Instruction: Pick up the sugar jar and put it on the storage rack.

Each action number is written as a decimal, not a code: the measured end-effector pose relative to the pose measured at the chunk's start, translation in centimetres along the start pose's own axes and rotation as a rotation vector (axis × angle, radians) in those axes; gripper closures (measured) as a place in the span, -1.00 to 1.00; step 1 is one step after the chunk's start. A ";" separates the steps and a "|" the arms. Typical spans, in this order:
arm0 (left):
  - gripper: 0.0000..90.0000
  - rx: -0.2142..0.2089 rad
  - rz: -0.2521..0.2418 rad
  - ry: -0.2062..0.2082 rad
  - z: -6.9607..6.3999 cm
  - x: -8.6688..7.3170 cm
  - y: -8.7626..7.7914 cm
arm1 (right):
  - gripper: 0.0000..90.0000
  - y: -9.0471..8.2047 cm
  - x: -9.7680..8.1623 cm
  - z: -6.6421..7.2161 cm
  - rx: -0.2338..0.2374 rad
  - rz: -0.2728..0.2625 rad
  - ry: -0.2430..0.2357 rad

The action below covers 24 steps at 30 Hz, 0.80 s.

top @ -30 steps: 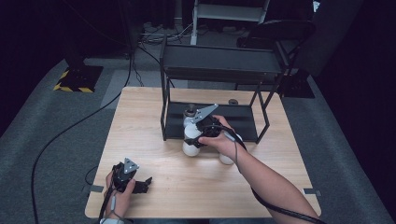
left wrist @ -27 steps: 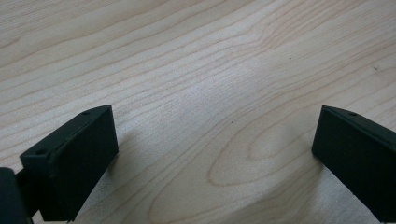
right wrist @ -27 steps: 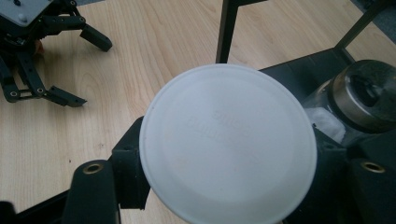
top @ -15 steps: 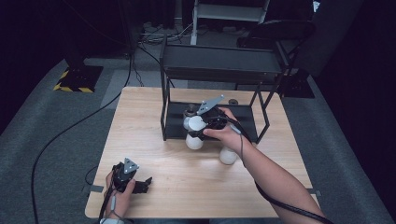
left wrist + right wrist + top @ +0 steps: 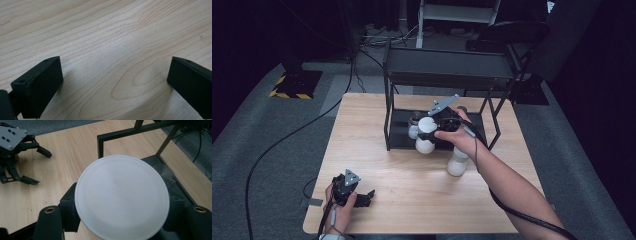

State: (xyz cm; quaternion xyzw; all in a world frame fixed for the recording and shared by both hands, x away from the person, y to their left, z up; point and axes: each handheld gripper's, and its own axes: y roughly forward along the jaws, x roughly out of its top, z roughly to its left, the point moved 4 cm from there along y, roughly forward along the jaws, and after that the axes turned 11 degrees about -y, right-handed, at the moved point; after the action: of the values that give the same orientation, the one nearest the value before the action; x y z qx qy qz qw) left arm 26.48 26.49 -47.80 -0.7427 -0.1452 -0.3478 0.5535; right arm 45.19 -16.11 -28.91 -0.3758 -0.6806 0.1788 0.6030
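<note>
The white container [image 5: 427, 126] was clamped between the jaws of the right gripper [image 5: 435, 128], its round lid [image 5: 122, 197] facing the right gripper view squarely and covering most of the space between the two jaws; the jaws were closed on its sides. In the high view it was held off the surface [image 5: 412, 195] at the front edge of the black rack [image 5: 447, 70], level with the opening of the lower shelf [image 5: 399, 137]. A second white container [image 5: 424, 145] stood just below and in front of it, at the shelf's front lip, and a third white container [image 5: 457, 162] stood on the surface just beside the right hand's wrist, close enough to limit sideways room there. The rack's front left post [image 5: 387, 120] and the top shelf overhead bounded the opening; the right gripper view showed the frame corner [image 5: 100, 142] close behind the lid. A small object lay further in on the lower shelf, but what it was could not be told. The left gripper [image 5: 362, 196] rested on the surface near its near left corner, well apart from the rack, its jaws standing wide with bare wood [image 5: 112, 57] between them. The broad stretch of surface between the two grippers lay unobstructed.
</note>
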 end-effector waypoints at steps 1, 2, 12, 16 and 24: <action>-0.99 0.000 -0.001 0.000 0.0 0.0 0.0 | -0.25 -0.1 0.0 -0.1 -0.001 0.001 0.003; -0.99 -0.001 0.000 0.001 0.0 0.0 0.0 | -0.25 -0.1 0.0 -0.2 -0.002 0.000 0.002; -0.99 0.000 -0.001 -0.001 0.0 0.0 0.0 | -0.25 -0.7 -0.2 -1.5 -0.014 -0.009 0.021; -0.99 0.000 0.000 -0.001 0.0 0.0 0.0 | -0.25 -0.8 -0.6 -2.1 -0.019 -0.007 0.029; -0.99 0.000 0.000 0.000 0.0 0.0 0.0 | -0.25 -1.1 -1.2 -3.3 -0.032 -0.008 0.044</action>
State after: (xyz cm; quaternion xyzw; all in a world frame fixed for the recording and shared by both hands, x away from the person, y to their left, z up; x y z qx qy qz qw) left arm 26.48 26.49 -47.80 -0.7427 -0.1451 -0.3480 0.5534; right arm 48.03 -18.38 -28.24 -0.3866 -0.6713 0.1572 0.6126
